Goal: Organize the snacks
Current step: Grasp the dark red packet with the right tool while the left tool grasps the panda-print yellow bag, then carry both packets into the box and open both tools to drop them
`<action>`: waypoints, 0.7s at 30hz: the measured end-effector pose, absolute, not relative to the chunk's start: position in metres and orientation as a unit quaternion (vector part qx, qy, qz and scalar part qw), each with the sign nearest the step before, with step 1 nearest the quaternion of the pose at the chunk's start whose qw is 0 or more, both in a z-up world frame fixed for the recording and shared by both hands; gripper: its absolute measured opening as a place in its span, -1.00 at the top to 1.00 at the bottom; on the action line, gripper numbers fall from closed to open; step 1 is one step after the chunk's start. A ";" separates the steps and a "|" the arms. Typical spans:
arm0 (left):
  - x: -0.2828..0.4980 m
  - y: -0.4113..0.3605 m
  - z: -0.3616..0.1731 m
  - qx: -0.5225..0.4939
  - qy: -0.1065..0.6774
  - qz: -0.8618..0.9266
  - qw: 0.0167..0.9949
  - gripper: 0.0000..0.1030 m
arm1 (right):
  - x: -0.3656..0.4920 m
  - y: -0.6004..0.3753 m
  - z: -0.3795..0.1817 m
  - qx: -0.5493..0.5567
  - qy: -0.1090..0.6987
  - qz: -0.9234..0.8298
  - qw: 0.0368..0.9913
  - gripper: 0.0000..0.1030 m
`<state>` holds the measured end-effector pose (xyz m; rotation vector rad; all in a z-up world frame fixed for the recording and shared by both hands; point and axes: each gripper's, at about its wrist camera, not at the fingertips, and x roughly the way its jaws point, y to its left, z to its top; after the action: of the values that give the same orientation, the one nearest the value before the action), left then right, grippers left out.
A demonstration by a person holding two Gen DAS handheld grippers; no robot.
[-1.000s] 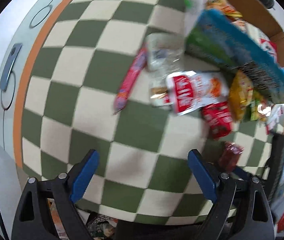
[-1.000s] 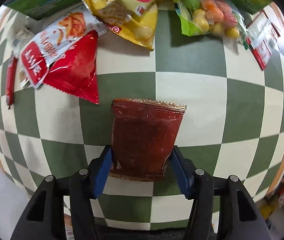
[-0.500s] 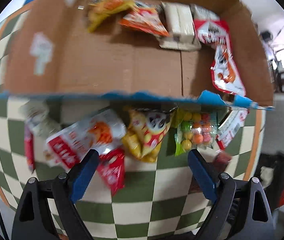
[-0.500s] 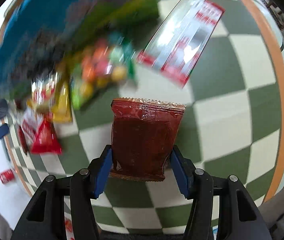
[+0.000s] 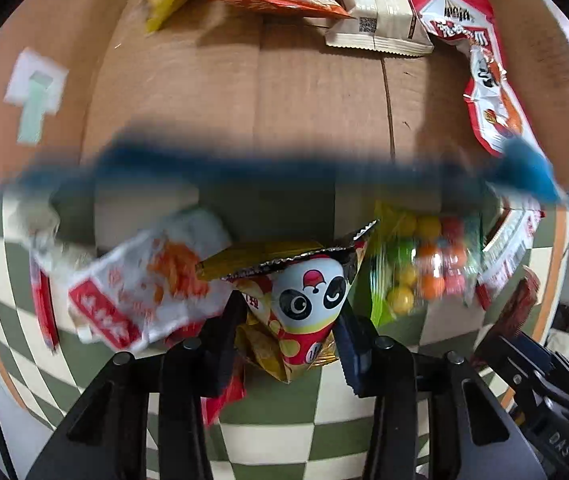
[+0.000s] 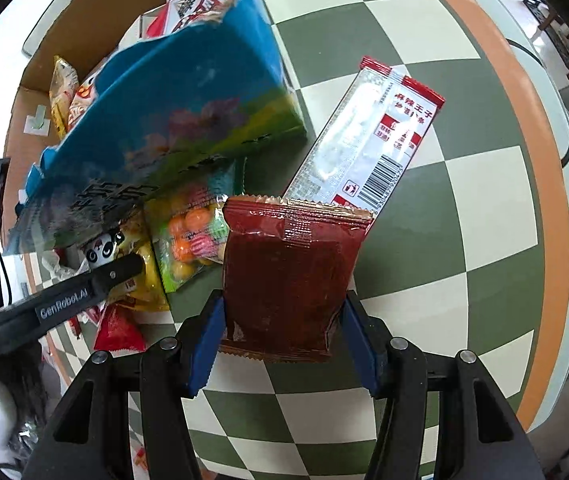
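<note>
My left gripper (image 5: 290, 342) is shut on a yellow panda snack bag (image 5: 304, 300) just in front of the blue-walled cardboard box (image 5: 244, 92). The same bag (image 6: 124, 256) and the left gripper's black finger (image 6: 84, 292) show in the right wrist view. My right gripper (image 6: 284, 340) is shut on a dark red snack packet (image 6: 288, 276), held above the checkered table beside the box (image 6: 172, 120). The right gripper shows at the lower right of the left wrist view (image 5: 524, 360). Several snacks lie inside the box.
On the checkered tablecloth (image 6: 464, 200) by the box lie a candy-ball bag (image 5: 424, 268), a white and red chip bag (image 5: 144, 288), a long white and red packet (image 6: 368, 140) and a small red bag (image 6: 118, 330). The table's orange rim (image 6: 544, 160) runs at right.
My left gripper has closed on the panda bag and moved closer to the box. My right gripper has swung with the dark red packet, bringing the box into view.
</note>
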<state>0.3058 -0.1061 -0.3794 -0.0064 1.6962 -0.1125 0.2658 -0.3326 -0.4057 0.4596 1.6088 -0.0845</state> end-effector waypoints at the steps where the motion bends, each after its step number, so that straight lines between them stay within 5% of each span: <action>1: 0.301 -0.104 -0.375 -0.009 0.748 -0.048 0.662 0.24 | 0.265 -0.332 -0.405 0.202 0.714 -0.033 0.669 -0.16; 11: 0.266 -0.077 -0.285 -0.068 0.704 -0.064 0.704 0.25 | 0.256 -0.293 -0.376 0.185 0.707 0.033 0.682 -0.16; 21: 0.318 -0.077 -0.201 -0.086 0.656 -0.091 0.744 0.24 | 0.293 -0.266 -0.271 0.201 0.647 0.123 0.725 -0.16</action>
<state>0.3175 -0.0773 -0.2007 -0.1873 1.4377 -0.2004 0.2930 -0.2656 -0.2706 0.4428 1.4268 0.2704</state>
